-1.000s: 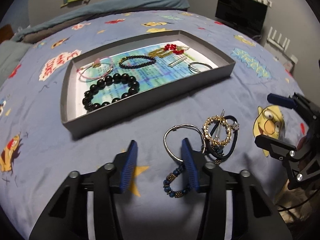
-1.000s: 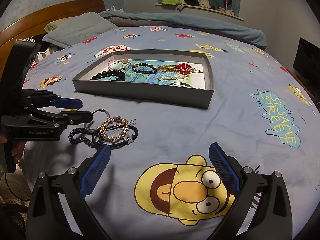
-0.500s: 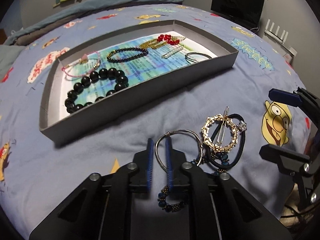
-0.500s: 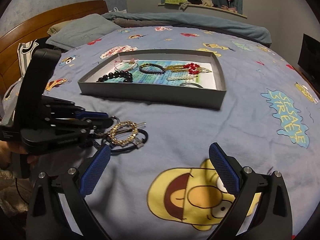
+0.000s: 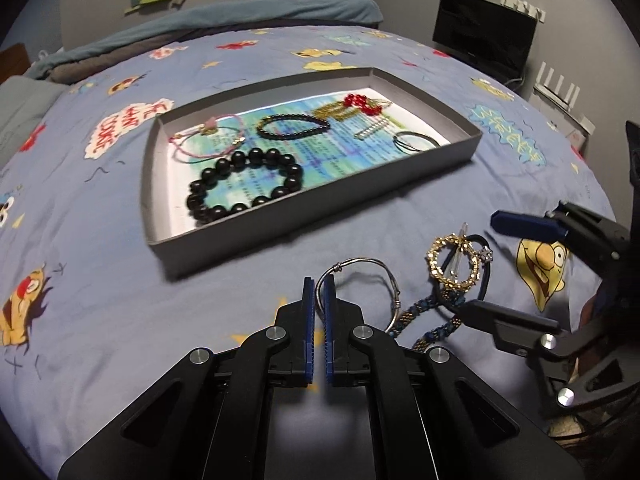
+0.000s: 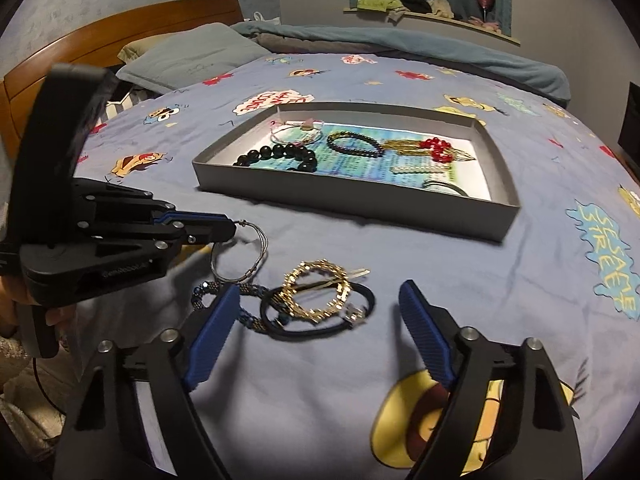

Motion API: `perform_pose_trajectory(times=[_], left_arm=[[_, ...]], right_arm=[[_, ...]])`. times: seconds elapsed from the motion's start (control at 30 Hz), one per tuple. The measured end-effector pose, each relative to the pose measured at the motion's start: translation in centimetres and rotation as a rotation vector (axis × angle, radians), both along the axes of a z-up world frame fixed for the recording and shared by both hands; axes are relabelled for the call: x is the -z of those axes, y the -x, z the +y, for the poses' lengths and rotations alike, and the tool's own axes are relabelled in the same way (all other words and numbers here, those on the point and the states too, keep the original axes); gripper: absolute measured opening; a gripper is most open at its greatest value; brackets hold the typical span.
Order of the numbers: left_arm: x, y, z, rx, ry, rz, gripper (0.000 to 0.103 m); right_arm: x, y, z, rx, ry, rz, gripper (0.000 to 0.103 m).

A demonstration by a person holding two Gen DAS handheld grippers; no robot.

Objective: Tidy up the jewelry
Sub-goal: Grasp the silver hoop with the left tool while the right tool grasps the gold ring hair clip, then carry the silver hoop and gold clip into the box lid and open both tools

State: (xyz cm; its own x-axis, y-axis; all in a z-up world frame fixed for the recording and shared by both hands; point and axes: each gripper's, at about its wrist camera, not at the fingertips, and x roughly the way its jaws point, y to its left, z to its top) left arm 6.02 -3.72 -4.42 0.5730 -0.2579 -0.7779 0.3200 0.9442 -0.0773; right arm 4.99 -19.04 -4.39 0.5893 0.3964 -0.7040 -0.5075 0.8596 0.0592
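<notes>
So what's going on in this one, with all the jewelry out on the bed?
A person is sorting jewelry into a grey tray on the bedspread. The left gripper has its jaws shut on a silver wire bangle, apparently held just off the cover. The right gripper waits open near the leftover pile: a gold ring hair clip, a black hair tie and a blue beaded bracelet. Several bracelets already lie in the tray.

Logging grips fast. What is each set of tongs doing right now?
Left tongs: closed on the silver bangle.
Right tongs: open, holding nothing.
</notes>
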Motion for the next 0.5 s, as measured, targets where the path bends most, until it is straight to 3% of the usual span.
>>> perform_pose_trajectory(times=[0.37, 0.43, 0.5], left_arm=[[0.2, -0.1, 0.7, -0.006, 0.018, 0.007, 0.005], [0.2, -0.1, 0.7, -0.004, 0.023, 0.007, 0.005], [0.1, 0.0, 0.7, -0.002, 0.025, 0.004, 0.004]], right_arm=[[1.0, -1.3, 1.0, 0.011, 0.053, 0.008, 0.053], [1.0, -1.3, 1.0, 0.008, 0.055, 0.005, 0.042], [1.0, -1.3, 0.8, 0.007, 0.050, 0.003, 0.037]])
